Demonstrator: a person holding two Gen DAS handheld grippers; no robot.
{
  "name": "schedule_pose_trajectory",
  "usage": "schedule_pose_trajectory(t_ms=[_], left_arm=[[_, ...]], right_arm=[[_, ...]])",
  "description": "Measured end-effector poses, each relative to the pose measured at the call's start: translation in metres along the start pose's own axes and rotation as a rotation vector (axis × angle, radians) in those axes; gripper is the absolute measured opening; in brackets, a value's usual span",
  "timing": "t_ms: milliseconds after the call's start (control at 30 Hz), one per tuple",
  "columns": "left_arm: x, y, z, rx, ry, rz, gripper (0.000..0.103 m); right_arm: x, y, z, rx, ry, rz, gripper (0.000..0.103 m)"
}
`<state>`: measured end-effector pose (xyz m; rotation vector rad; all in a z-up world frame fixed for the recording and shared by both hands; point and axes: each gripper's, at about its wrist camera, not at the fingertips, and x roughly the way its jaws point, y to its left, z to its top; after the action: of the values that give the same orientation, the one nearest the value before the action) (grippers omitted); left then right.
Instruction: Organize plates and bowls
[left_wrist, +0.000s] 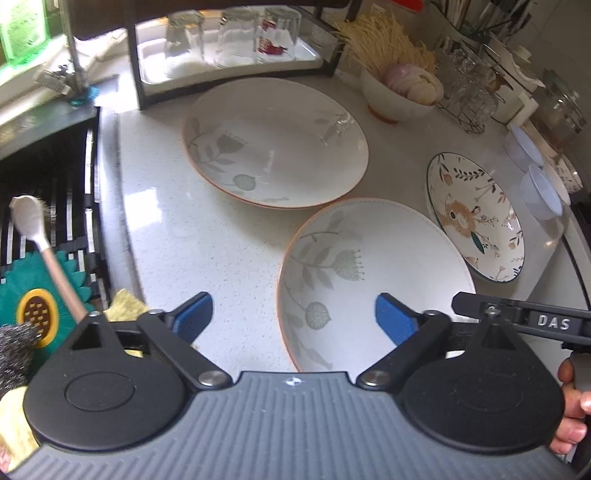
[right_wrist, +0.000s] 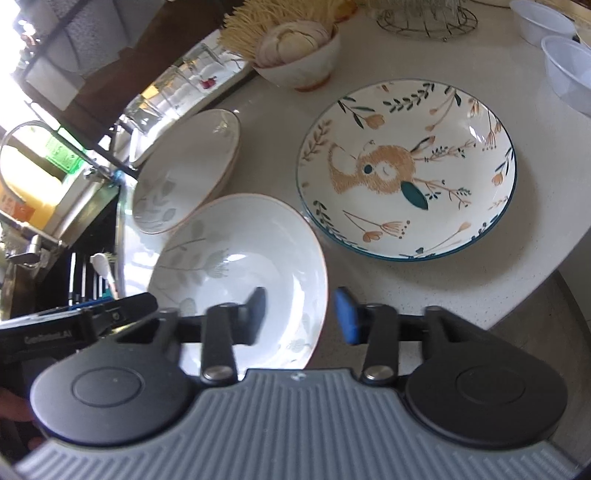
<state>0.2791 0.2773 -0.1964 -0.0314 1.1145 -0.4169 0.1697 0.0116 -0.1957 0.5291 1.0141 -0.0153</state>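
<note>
near plate (right_wrist: 240, 258): glazed ceramic, stiff, slippery, breakable | my right gripper (right_wrist: 300, 314) fingers open astride its rim, pinch there | my left gripper (left_wrist: 293, 317) open, empty

My right gripper (right_wrist: 300, 316) hides the near plate's (right_wrist: 240, 266) lower rim; its left finger (right_wrist: 255, 314) is blurred.
</note>
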Motion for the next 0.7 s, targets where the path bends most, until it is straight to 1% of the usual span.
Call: schedule_pose_trajectory(t_ms=[33, 67, 133, 167, 200, 233, 267, 300, 333, 367, 433, 467, 533, 700], left_arm=[[0.005, 0.002, 0.000, -0.004, 0.006, -0.014, 0.087], [0.009, 0.004, 0.000, -0.008, 0.016, -0.024, 0.085], [0.017, 0.006, 0.000, -0.013, 0.036, -0.039, 0.075], [0.020, 0.007, 0.000, -0.013, 0.042, -0.046, 0.072], [0.022, 0.007, 0.000, -0.012, 0.046, -0.052, 0.067], [0.024, 0.008, 0.000, -0.013, 0.048, -0.056, 0.062], [0.026, 0.010, 0.000, -0.019, 0.049, -0.057, 0.060], [0.029, 0.011, 0.001, -0.026, 0.052, -0.060, 0.056], [0.032, 0.012, 0.001, -0.030, 0.056, -0.063, 0.050], [0.033, 0.012, 0.001, -0.031, 0.056, -0.067, 0.048], [0.034, 0.011, 0.002, -0.021, 0.044, -0.070, 0.039], [0.034, 0.011, 0.002, -0.017, 0.041, -0.070, 0.037], [0.036, 0.012, 0.003, -0.042, 0.047, -0.085, 0.029], [0.032, 0.012, 0.003, -0.050, 0.040, -0.077, 0.029]], right_arm=[[0.003, -0.001, -0.001, 0.005, 0.001, 0.000, 0.033], [0.005, -0.001, -0.002, 0.010, 0.003, -0.006, 0.030], [0.007, -0.001, -0.003, 0.014, -0.002, -0.010, 0.028], [0.007, -0.001, -0.004, 0.017, -0.003, -0.007, 0.028], [0.008, -0.001, -0.004, 0.018, -0.005, -0.007, 0.028], [0.008, -0.001, -0.005, 0.018, -0.010, -0.009, 0.026], [0.008, -0.002, -0.005, 0.018, -0.016, -0.016, 0.024], [0.010, -0.002, -0.005, 0.017, -0.020, -0.024, 0.020], [0.011, -0.003, -0.004, 0.017, -0.017, -0.028, 0.018], [0.012, -0.003, -0.004, 0.020, -0.015, -0.024, 0.018], [0.013, -0.005, -0.004, 0.022, -0.015, -0.017, 0.017], [0.014, -0.006, -0.003, 0.024, -0.012, -0.015, 0.017], [0.016, -0.006, -0.002, 0.024, -0.006, -0.021, 0.016], [0.017, -0.004, 0.002, 0.008, 0.006, -0.017, 0.016]])
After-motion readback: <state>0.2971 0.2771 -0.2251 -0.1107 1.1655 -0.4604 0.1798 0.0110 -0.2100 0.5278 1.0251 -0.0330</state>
